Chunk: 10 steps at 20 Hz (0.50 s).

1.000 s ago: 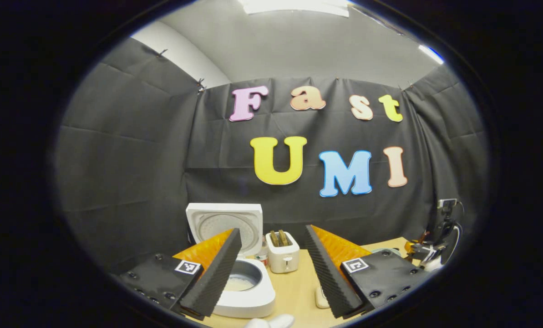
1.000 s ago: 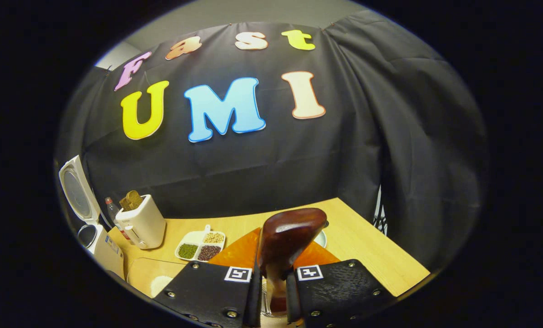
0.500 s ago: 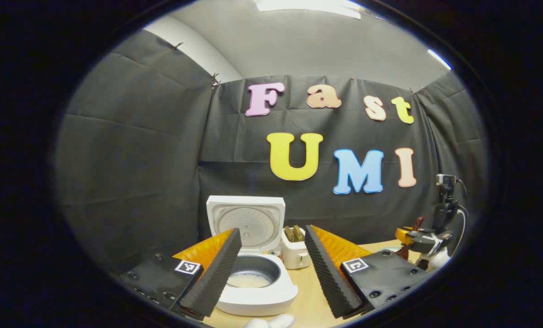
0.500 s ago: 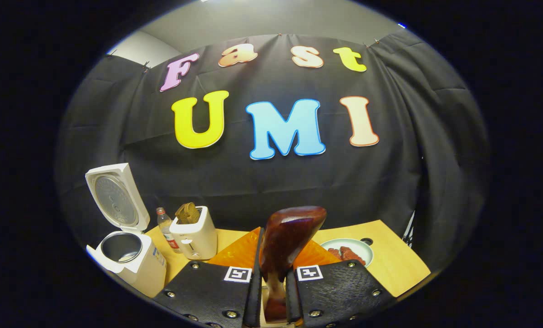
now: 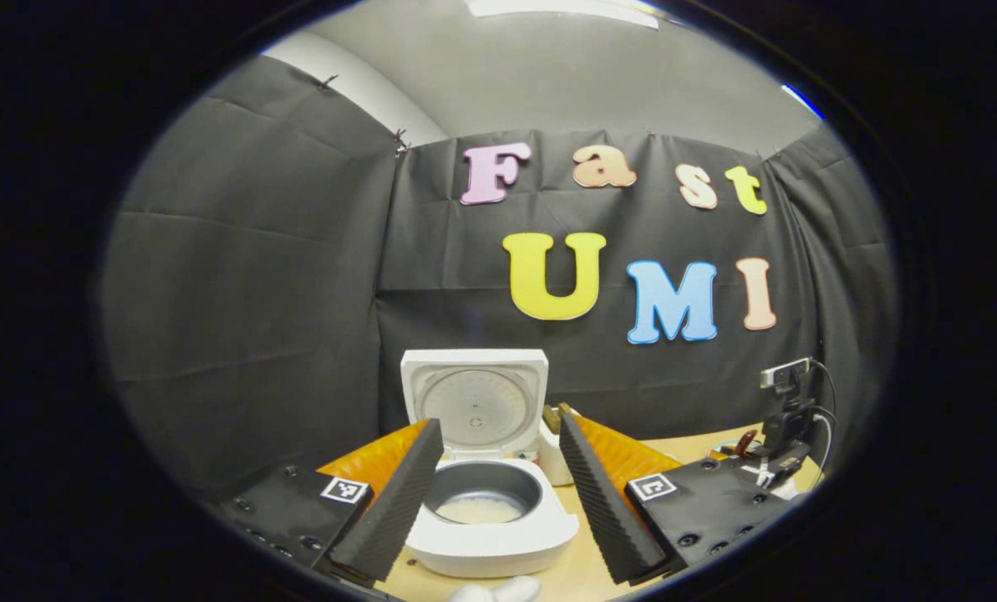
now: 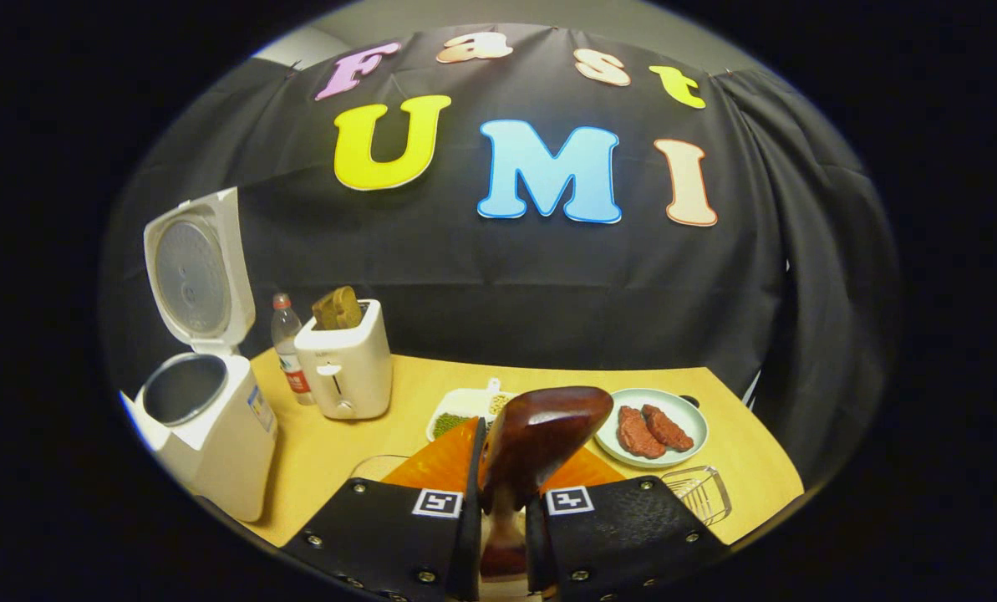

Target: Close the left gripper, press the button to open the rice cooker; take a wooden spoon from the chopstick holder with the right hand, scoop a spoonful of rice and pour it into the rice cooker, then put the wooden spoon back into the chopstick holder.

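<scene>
Returning wooden spoon (image 6: 540,435), clamped in right gripper (image 6: 502,535): kept upright, lowered slowly into holder. Left gripper (image 5: 498,493) apart.

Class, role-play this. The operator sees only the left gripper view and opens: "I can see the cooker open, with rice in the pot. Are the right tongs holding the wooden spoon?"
Observer: Yes, the right tongs are shut on the wooden spoon, bowl end up.
Operator: What lies beyond the spoon?
Observer: A plate with two red meat pieces.
Operator: Anything next to the toaster?
Observer: A red-capped bottle stands between the rice cooker and the toaster.
</scene>
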Motion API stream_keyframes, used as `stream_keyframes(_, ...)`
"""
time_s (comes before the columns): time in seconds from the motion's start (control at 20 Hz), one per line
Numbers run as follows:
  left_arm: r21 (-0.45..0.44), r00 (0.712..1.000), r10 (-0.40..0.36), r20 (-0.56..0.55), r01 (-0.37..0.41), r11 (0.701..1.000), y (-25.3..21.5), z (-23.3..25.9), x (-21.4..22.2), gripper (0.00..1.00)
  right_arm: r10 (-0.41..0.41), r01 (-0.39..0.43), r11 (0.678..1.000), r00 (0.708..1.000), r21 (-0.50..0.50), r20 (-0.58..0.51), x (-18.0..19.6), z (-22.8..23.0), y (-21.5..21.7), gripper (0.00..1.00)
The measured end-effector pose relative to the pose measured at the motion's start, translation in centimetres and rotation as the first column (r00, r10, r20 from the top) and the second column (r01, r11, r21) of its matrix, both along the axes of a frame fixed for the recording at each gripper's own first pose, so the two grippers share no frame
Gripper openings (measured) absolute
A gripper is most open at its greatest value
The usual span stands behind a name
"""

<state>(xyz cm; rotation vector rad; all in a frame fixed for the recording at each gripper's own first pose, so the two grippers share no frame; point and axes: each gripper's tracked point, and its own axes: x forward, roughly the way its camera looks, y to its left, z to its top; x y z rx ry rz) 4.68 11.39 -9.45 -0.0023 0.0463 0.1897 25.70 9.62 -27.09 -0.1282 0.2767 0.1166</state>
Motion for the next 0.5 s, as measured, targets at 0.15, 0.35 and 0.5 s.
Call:
stream_keyframes(0.15, 0.004, 1.000, 0.006, -0.012, -0.006, 1.000, 0.4, -0.6, 0.1, 0.97, -0.009, 0.003, 0.990, 0.999, -0.142, -0.045, 0.5, -2.9, -0.6, 0.22)
stream_keyframes(0.35, 0.013, 1.000, 0.011, -0.018, -0.011, 1.000, 0.9, -0.9, 0.3, 0.97, 0.026, -0.041, 0.943, 0.998, -0.332, -0.050, 0.5, -4.7, -0.1, 0.27)
stream_keyframes(0.5, 0.009, 1.000, 0.017, -0.022, -0.017, 1.000, 1.2, -1.2, 0.5, 0.97, 0.085, -0.110, 0.909, 0.993, -0.402, -0.079, 0.1, -5.9, 2.0, 0.22)
